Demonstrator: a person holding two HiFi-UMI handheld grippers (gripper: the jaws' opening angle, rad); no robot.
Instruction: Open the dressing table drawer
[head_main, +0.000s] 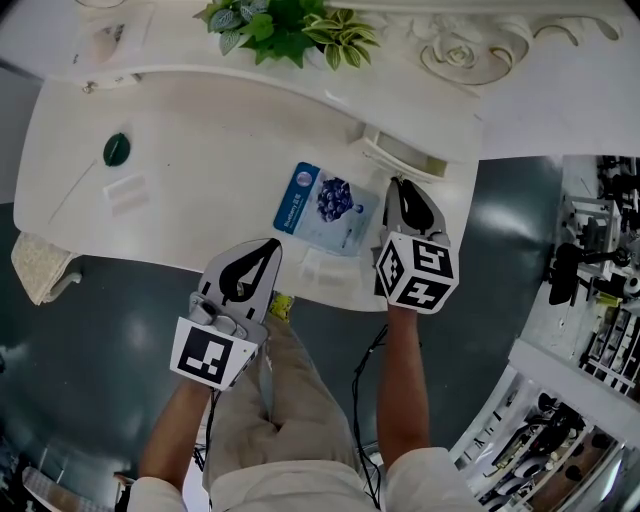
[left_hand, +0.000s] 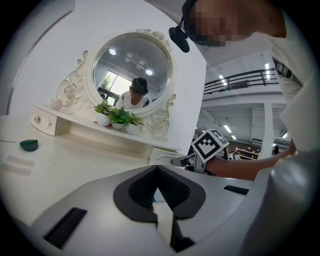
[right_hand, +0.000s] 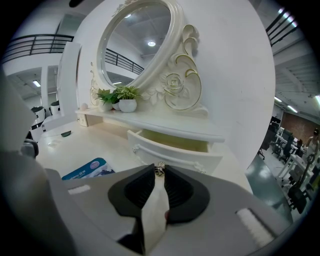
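Note:
The white dressing table (head_main: 200, 130) has a small drawer (head_main: 402, 157) under its raised shelf, standing pulled out a little; in the right gripper view the drawer (right_hand: 175, 151) shows a yellowish gap behind its front. My right gripper (head_main: 398, 184) reaches to that front, and its jaw tips (right_hand: 159, 168) are closed around the small metal knob (right_hand: 159, 170). My left gripper (head_main: 271, 247) hangs at the table's front edge, shut, with nothing between its jaws (left_hand: 157, 168). From the left gripper view the right gripper (left_hand: 186, 161) is seen at the drawer.
A blue packet (head_main: 325, 207) lies on the tabletop left of the right gripper. Two clear boxes (head_main: 127, 192) (head_main: 325, 270), a green item (head_main: 117, 149) and potted plants (head_main: 285, 28) are also on the table. A round mirror (right_hand: 142, 40) rises behind. Shelving (head_main: 590, 330) stands at right.

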